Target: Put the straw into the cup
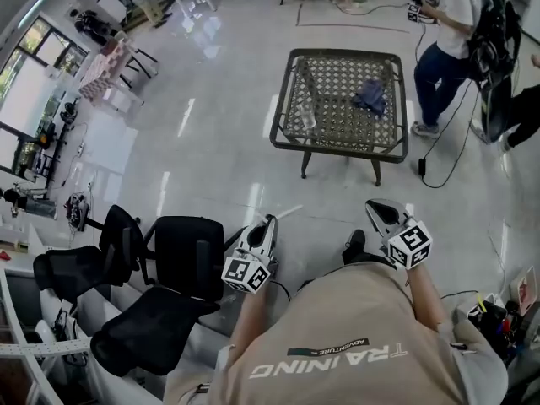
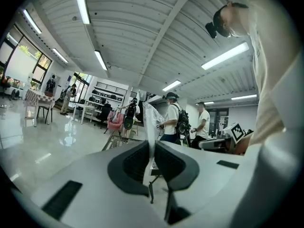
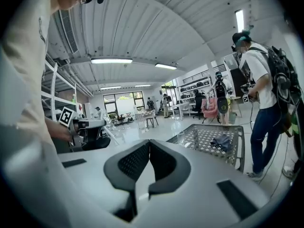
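A wire-mesh table [image 1: 337,146] stands ahead on the shiny floor. On its left side stands a clear cup [image 1: 308,118], also seen in the right gripper view [image 3: 180,137]. A blue cloth [image 1: 369,97] lies near the table's far right. My left gripper [image 1: 270,220] is held level in front of me and is shut on a thin straw in a clear wrapper [image 2: 151,125], which sticks up and forward out of the jaws [image 1: 288,212]. My right gripper [image 1: 374,207] is shut with nothing between its pads [image 3: 149,144]. Both grippers are well short of the table.
Several black office chairs [image 1: 169,268] crowd my left side. A person with a backpack [image 1: 451,32] stands just right of the table, with a cable [image 1: 439,163] trailing on the floor. More people and desks stand further back [image 2: 173,122].
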Available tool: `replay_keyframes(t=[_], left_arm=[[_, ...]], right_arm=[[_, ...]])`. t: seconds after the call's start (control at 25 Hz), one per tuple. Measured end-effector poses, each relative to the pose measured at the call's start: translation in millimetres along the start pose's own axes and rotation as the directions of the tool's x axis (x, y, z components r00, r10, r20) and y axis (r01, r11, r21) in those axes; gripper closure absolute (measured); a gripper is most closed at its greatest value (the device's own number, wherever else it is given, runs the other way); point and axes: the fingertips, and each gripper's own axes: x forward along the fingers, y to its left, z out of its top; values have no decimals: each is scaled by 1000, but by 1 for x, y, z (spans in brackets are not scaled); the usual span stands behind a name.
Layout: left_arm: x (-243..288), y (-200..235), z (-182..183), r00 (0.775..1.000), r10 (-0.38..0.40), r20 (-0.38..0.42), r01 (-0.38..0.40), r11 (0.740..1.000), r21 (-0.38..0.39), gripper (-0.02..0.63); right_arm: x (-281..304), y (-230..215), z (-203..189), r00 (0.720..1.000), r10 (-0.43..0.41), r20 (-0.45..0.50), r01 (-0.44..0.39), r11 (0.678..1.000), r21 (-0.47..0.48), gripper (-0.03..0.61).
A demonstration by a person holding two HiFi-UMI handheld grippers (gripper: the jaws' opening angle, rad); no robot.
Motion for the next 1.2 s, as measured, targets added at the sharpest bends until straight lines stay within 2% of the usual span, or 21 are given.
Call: replay_keyframes(t=[0.24, 0.48, 0.72, 0.92, 1.2], left_arm=[[69, 16, 26, 998, 46, 30, -47, 999, 15, 568], [112, 22, 38, 998, 56, 38, -58, 997, 52, 568], [124, 24, 38, 996, 79, 32, -80, 996, 46, 568], [127, 42, 35, 994, 104, 21, -104, 994, 21, 568], [149, 75, 28, 997, 72, 5, -72, 997, -4, 568]], right_arm=[[34, -48, 34, 997, 77, 21, -76, 996, -44, 560], [48, -79, 31, 994, 105, 11, -104, 994, -25, 561], [59, -89, 36, 988, 154, 4, -154, 987, -39, 561], [78, -89, 42, 981, 193, -20, -194, 979, -69, 561], [108, -92, 41, 983, 180, -21, -181, 982, -55, 561]])
